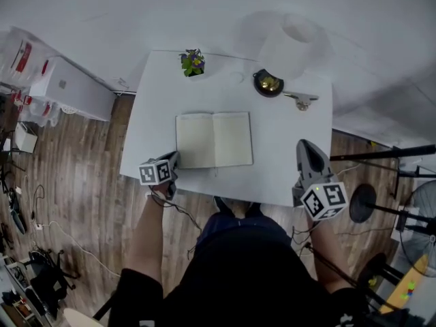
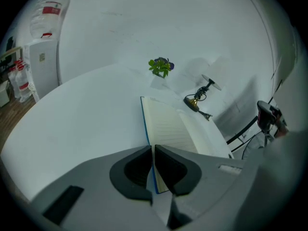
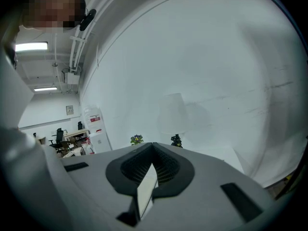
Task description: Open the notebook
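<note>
Person's dark top fills 6 o'clock. Left gripper is squeezed to a hairline slit, nothing in it, tips at the 7 o'clock corner of the notebook. Right gripper is clamped empty over the 4 o'clock edge of the table. Loads of bare white top. Plant and small lamp sit by the wall at 12. Wood floor at 9, black stands at 3. The notebook lies open flat mid-table, with pale lined pages and a blue cover edge.
</note>
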A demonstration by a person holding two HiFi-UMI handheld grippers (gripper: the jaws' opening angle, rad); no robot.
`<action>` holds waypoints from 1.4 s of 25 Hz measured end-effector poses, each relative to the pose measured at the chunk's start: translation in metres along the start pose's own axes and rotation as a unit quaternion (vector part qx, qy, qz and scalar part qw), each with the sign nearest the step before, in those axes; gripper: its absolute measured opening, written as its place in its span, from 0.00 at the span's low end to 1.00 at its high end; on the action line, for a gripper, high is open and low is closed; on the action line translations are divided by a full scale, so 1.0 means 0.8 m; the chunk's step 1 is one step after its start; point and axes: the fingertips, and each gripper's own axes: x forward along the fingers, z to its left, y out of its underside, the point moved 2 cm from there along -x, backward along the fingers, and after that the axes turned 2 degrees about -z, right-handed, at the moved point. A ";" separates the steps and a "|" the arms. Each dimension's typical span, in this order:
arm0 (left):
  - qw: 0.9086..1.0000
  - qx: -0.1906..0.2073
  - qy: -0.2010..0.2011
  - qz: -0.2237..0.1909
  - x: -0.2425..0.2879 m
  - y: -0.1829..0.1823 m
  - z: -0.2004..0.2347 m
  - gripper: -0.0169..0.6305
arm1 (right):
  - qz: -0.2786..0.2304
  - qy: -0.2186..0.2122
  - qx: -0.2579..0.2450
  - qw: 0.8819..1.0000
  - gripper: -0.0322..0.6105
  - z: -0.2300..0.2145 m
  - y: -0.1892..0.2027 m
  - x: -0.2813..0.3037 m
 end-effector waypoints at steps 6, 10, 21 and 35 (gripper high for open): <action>0.994 0.089 -0.020 0.052 0.006 0.047 -0.023 0.06 | -0.001 -0.012 -0.001 1.000 0.06 0.012 -0.002 0.006; 0.990 0.120 -0.039 0.066 0.006 0.056 -0.033 0.05 | 0.000 -0.017 0.000 1.000 0.06 0.014 -0.006 0.007; 0.972 0.200 -0.095 0.077 0.004 0.040 -0.033 0.04 | 0.002 -0.018 0.005 1.000 0.06 0.008 -0.001 -0.009; 0.974 0.180 -0.122 0.065 0.003 0.036 -0.031 0.04 | 0.001 -0.022 0.004 1.000 0.06 -0.002 -0.002 -0.016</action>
